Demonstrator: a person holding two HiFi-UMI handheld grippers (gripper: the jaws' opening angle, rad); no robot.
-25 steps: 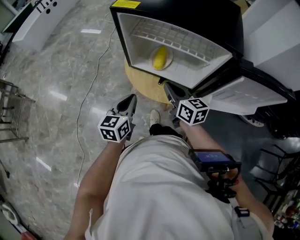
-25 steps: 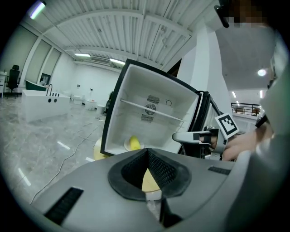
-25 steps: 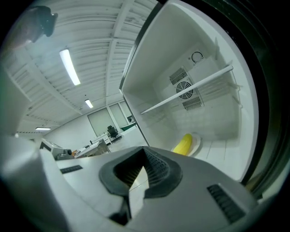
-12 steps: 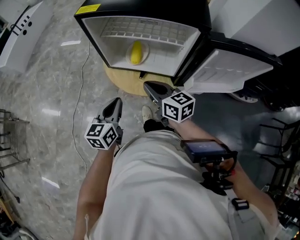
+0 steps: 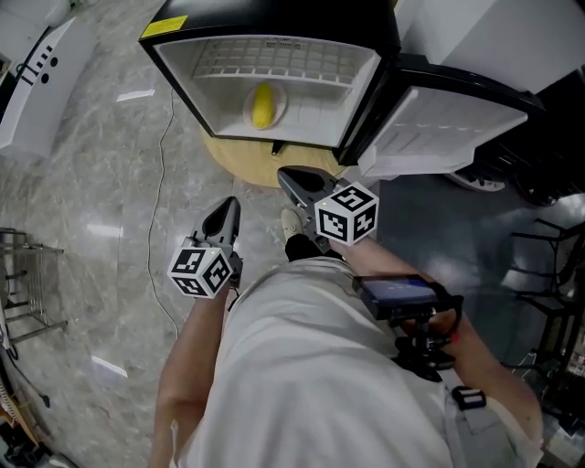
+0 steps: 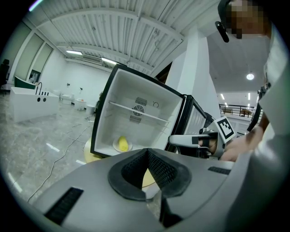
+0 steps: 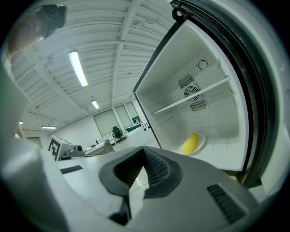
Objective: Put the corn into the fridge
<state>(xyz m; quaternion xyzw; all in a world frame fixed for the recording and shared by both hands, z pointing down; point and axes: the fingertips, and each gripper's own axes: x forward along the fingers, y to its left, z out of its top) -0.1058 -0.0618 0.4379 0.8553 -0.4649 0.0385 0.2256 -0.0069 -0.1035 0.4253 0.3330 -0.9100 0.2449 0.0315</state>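
Held low before the open fridge [image 5: 302, 18], the left gripper [image 5: 228, 212] and right gripper [image 5: 291, 177] are clenched on nothing, while the yellow corn [image 5: 262, 104] lies on a plate [image 5: 280, 97] inside.

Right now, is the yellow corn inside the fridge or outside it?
Inside: the yellow corn lies on a round white plate within the open black fridge, on its white floor.

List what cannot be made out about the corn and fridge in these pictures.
Corn: head view, too small to show kernels; underside hidden against the plate.
Yellow round base: head view, mostly hidden by the fridge.
Fridge's far side: cut off by the head view's top edge.
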